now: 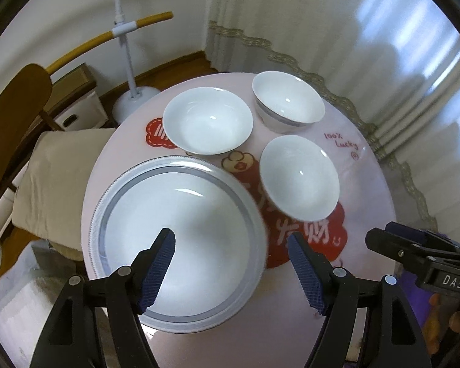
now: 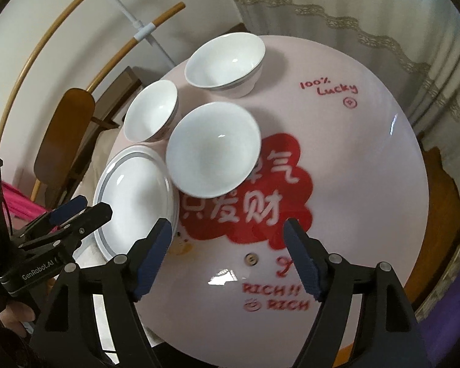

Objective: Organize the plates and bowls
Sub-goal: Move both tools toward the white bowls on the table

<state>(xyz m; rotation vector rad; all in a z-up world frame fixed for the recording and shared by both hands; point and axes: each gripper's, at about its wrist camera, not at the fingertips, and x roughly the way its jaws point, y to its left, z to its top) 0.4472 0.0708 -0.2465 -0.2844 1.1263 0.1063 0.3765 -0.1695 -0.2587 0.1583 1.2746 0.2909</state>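
Note:
A large white plate with a grey ring (image 1: 181, 239) (image 2: 135, 196) lies at the near left of the round pink table (image 1: 362, 165) (image 2: 368, 159). Three white bowls stand beyond it: a wide shallow one (image 1: 208, 121) (image 2: 151, 110), a deep grey-banded one (image 1: 288, 99) (image 2: 227, 61), and a plain one (image 1: 300, 178) (image 2: 213, 150) nearest the plate. My left gripper (image 1: 231, 242) is open and empty above the plate's right part. My right gripper (image 2: 228, 233) is open and empty above the red print, to the right of the plate. Each gripper also shows in the other's view (image 1: 414, 245) (image 2: 73, 214).
A wooden chair with a beige cushion (image 1: 61, 159) stands left of the table. A white floor lamp stand (image 1: 128, 92) and bamboo poles are behind it. Curtains (image 1: 383, 46) hang behind and to the right. A wooden chair (image 2: 444, 202) is at the table's right.

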